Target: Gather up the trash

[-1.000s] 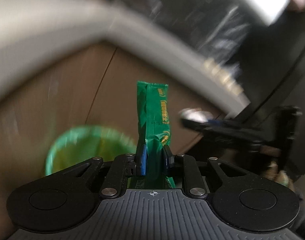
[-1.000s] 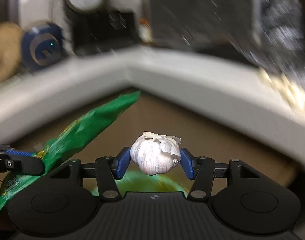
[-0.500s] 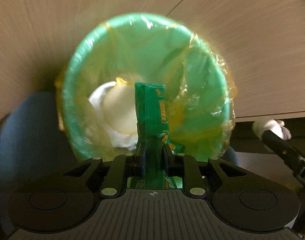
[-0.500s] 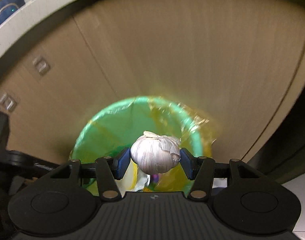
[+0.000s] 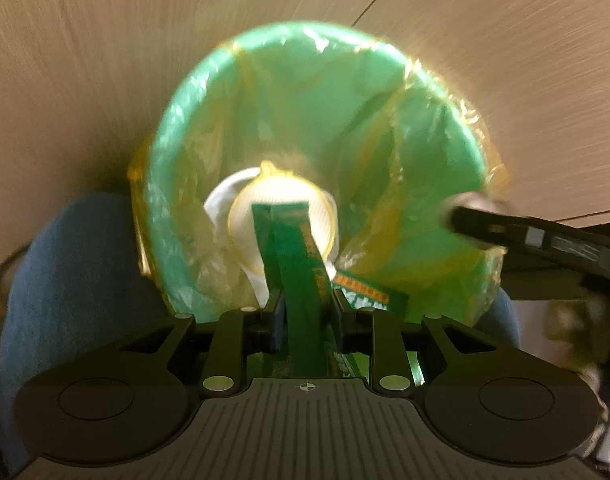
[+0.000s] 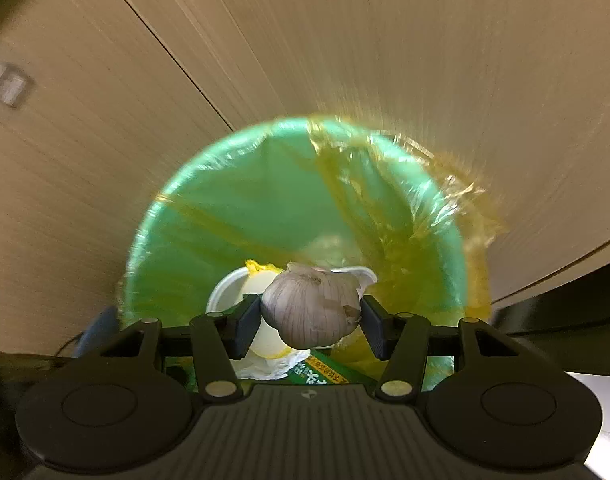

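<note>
L fingers (image 5: 305, 312) opening round wrapper (image 5: 297, 256); R fingers (image 6: 311, 320) clamping garlic (image 6: 311, 312).

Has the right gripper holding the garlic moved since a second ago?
Yes. The right gripper, shut on the garlic, came down from the countertop edge to just over the green bin.

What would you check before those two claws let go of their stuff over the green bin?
1. Green bin lies below both grippers: ok.
2. Left gripper jaws are opening, green wrapper between them and tilting: ok, release under way.
3. Wrapper clear of the pads: cannot tell, blurred.
4. Right gripper clamps the garlic bulb over the bin's opening: ok.
5. Yellow liner spread over the rim: ok.
6. Room in the bin above the white cup: ok.
</note>
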